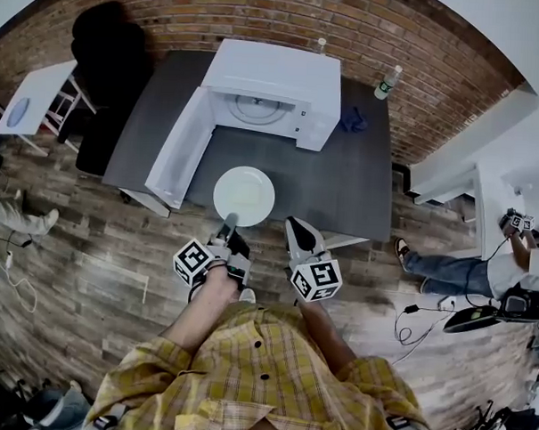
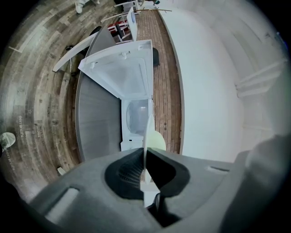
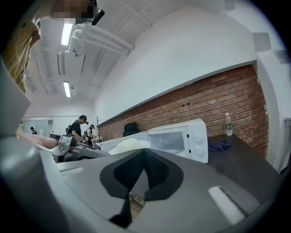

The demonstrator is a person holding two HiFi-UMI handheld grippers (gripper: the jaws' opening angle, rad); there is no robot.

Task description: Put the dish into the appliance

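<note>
Dish (image 1: 244, 196) is pinched at its near rim by the left hand-held gripper (image 1: 226, 224), jaws pressed onto the thin edge. The left gripper view looks straight along the plate, edge-on, slotted between the 2 pads. The right hand-held gripper (image 1: 297, 229) sits just beside it, jaws pressed together on nothing, tips aimed past the plate's right side.

The plate is white, round and shallow, held roughly flat over the near edge of the dark worktop (image 1: 351, 191). Beyond it is the microwave (image 1: 275, 76), with its door (image 1: 177, 152) swung wide to the left and the turntable (image 1: 254, 109) in plain view.

Handling call: it looks like a stiff, glazed piece, so slick under the pads and likely to chip or shatter if dropped. A 1-sided rim pinch leaves all the weight hanging out front, so it will want to droop or twist. A deeper bite on the rim, or the free gripper propping the underside, would steady it. Watch the door edge and cavity lip going in. The bottle (image 1: 389, 81) and blue cloth (image 1: 352, 121) sit at the back right, well apart from the path.
</note>
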